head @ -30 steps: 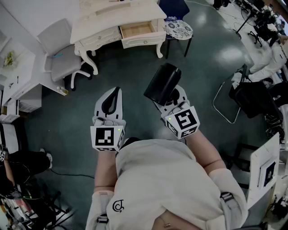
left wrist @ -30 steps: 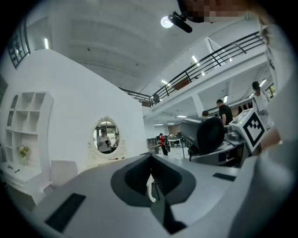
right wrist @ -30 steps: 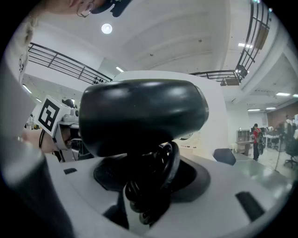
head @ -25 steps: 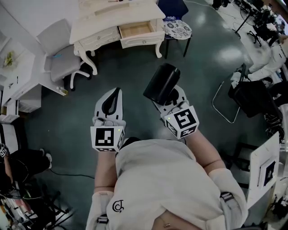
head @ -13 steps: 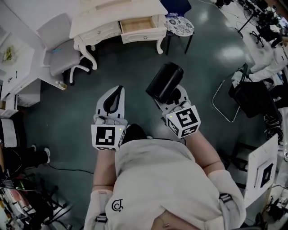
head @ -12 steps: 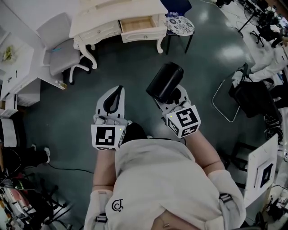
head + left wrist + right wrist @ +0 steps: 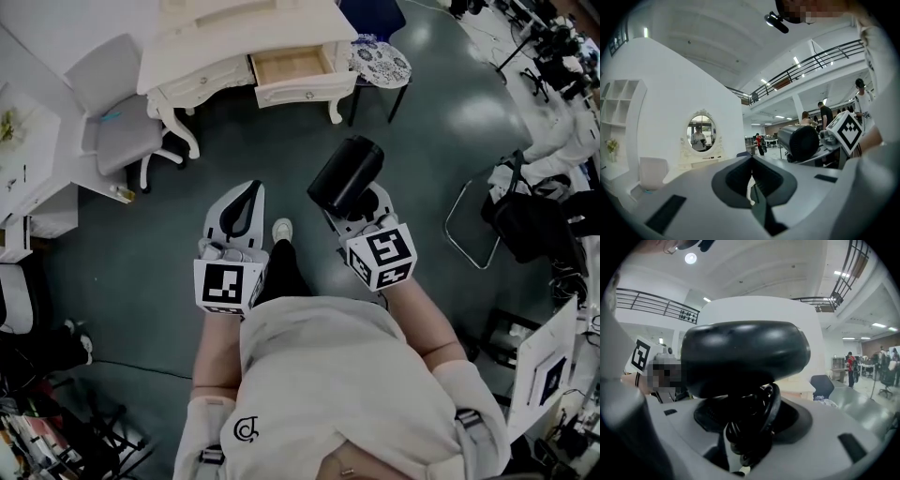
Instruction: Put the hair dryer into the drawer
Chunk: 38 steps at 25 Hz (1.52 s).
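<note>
A black hair dryer [image 7: 345, 175] with a coiled cord is held off the floor by my right gripper [image 7: 364, 204], which is shut on its handle. In the right gripper view the hair dryer's barrel [image 7: 745, 357] fills the middle and the cord hangs between the jaws. My left gripper [image 7: 247, 190] is beside it, shut with nothing in it, its jaws meeting in the left gripper view [image 7: 751, 160]. The open wooden-bottomed drawer [image 7: 289, 66] of the white desk [image 7: 234, 37] lies ahead across the floor and looks bare inside.
A grey office chair [image 7: 117, 122] stands left of the desk and a blue patterned stool [image 7: 380, 61] to its right. An oval mirror [image 7: 700, 133] stands on the desk. The person's shoe [image 7: 281, 230] shows between the grippers. Chairs and bags crowd the right side [image 7: 525, 211].
The person has stepped toward the desk, and a shoe now shows between the grippers. Both grippers keep their pose, with the hair dryer still held.
</note>
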Available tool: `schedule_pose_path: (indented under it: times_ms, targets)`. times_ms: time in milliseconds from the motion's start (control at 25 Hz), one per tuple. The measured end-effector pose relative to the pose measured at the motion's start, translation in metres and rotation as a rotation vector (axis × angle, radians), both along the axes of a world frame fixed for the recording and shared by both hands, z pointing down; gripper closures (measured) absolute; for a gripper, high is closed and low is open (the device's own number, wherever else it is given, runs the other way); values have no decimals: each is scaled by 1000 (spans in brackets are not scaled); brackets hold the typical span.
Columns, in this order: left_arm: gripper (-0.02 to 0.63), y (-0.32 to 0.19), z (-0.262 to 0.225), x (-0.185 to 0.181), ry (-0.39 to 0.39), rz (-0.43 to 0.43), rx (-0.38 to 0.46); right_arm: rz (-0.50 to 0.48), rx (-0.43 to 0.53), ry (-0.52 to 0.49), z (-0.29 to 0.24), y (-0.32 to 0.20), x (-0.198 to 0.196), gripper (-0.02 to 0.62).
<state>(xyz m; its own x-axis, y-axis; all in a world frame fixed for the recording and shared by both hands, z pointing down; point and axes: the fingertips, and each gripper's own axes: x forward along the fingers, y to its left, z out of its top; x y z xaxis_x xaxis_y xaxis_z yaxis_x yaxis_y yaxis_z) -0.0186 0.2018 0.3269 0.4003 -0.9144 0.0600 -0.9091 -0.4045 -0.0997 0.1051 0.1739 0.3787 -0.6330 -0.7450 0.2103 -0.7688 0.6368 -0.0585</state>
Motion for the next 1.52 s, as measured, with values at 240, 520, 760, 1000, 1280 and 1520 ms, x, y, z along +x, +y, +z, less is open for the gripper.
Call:
schedule_pose_path:
  times_ms: [240, 520, 760, 1000, 1280, 1520]
  targets:
    - [594, -101, 8, -31, 25, 36, -41, 49, -49, 68, 12, -97, -24, 351]
    - [594, -213, 8, -70, 51, 70, -58, 82, -100, 63, 23, -206, -61, 350]
    - [594, -269, 1, -86, 58, 93, -34, 63, -151, 65, 33, -264, -82, 348]
    - [594, -315, 5, -88, 78, 53, -18, 2, -163, 117, 51, -317, -89, 347]
    - [594, -369, 19, -85, 114, -50, 16, -171, -183, 156, 80, -386, -97, 347]
    - [594, -409, 39, -80, 122, -189, -11, -375, -263, 284, 122, -441, -97, 345]
